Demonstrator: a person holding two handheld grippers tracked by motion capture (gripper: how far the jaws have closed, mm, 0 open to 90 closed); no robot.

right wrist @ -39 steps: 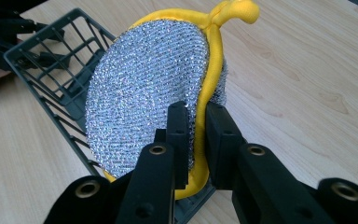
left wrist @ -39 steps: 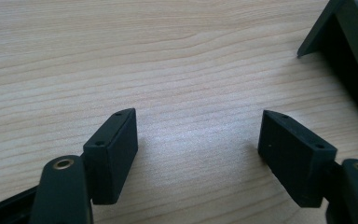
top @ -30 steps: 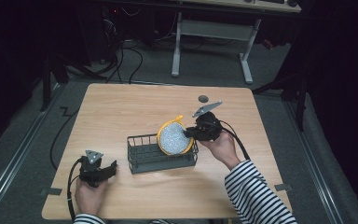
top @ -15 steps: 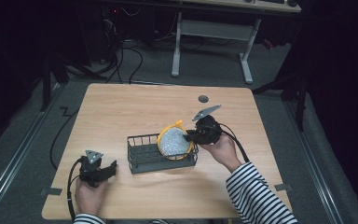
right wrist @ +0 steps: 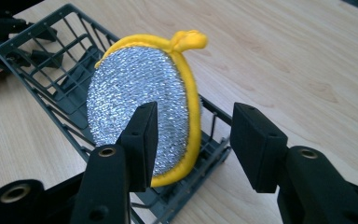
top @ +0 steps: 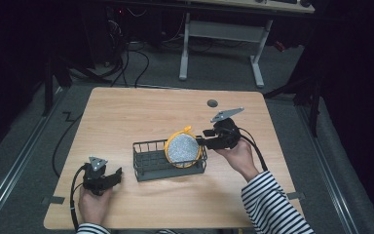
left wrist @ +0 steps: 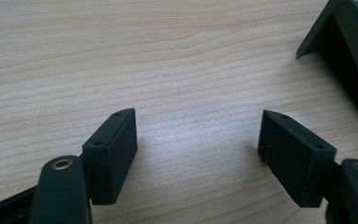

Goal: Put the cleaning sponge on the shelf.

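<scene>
The scrubber (right wrist: 142, 100), stood on edge in the rack (top: 152, 165) at its 3 o'clock end, could be toppled by the right gripper (right wrist: 193, 144), whose jaws are spread and empty.

A lab or workshop: bare wooden counter (top: 141, 112) on grey floor, loose cables (top: 126, 58) (dark surroundings), another desk frame (top: 224, 34) behind.

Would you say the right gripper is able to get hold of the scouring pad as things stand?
Probably yes. The right gripper is open right at the scouring pad, which stands on edge at the near end of the wire basket. The pad's yellow rim lies between the jaws and nothing blocks it.
</scene>
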